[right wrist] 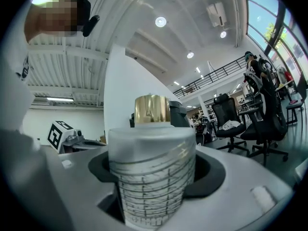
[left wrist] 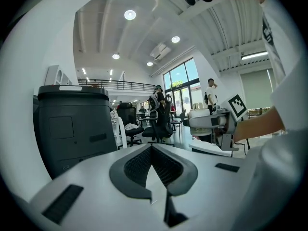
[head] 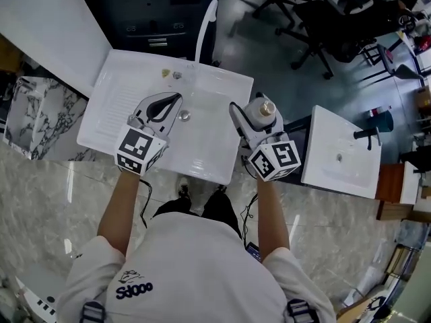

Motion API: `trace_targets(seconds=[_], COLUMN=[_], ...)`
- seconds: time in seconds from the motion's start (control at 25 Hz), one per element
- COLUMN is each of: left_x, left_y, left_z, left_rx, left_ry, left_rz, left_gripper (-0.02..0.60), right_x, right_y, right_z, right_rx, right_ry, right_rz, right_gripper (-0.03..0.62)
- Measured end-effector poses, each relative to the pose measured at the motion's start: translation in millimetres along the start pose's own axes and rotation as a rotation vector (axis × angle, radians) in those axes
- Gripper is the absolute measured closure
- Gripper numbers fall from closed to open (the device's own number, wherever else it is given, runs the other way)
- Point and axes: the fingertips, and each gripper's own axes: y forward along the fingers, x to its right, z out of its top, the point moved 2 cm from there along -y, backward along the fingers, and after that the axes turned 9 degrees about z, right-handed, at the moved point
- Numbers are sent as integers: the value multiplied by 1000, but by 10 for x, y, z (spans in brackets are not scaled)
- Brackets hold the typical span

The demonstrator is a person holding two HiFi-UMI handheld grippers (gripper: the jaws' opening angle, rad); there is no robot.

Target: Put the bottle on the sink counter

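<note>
A frosted bottle (head: 261,115) with a gold cap (head: 267,107) stands upright in my right gripper (head: 258,118), which is shut on it, at the right edge of the white sink unit (head: 222,81). In the right gripper view the bottle (right wrist: 151,177) fills the space between the jaws, its gold cap (right wrist: 151,109) on top. My left gripper (head: 176,101) hovers over the left side of the basin, jaws shut with nothing between them. The left gripper view shows its own closed jaws (left wrist: 152,148) and the right gripper (left wrist: 216,124) off to the right.
The sink unit has a ribbed drainboard (head: 118,103) at its left, a drain (head: 184,115) and a white faucet (head: 205,25) at the back. A second white basin (head: 330,163) with a black tap (head: 367,133) stands to the right. Office chairs (head: 323,19) fill the back right.
</note>
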Motion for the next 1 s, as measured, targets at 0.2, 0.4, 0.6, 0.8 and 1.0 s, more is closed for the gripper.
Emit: trace_targets(seconds=[0.2,0.4,0.6,0.8,1.0], left_x=[21,-75,-174,-199,-234], left_y=[196,406,573,647,677], left_z=[-129,-299,-536,-690,-894], left_rx=[-17,-23,-49,-65,-99], left_ry=[-26,-48,-61,-77,-97], left_rz=[49,117,165,174,170], left_gripper=[577,577,577,577,577], right_x=[268,479,650,844,965], right_y=[219,447,602,759,948], right_z=[-292,-511,-804,-1091,-1386], right_rx=[-49,-78,-92,-95,-102], right_ry=[21,-24,-62,-54,-36], right_rz=[44,30,-25,-131,-216], right_gripper=[243,243,243,243,243])
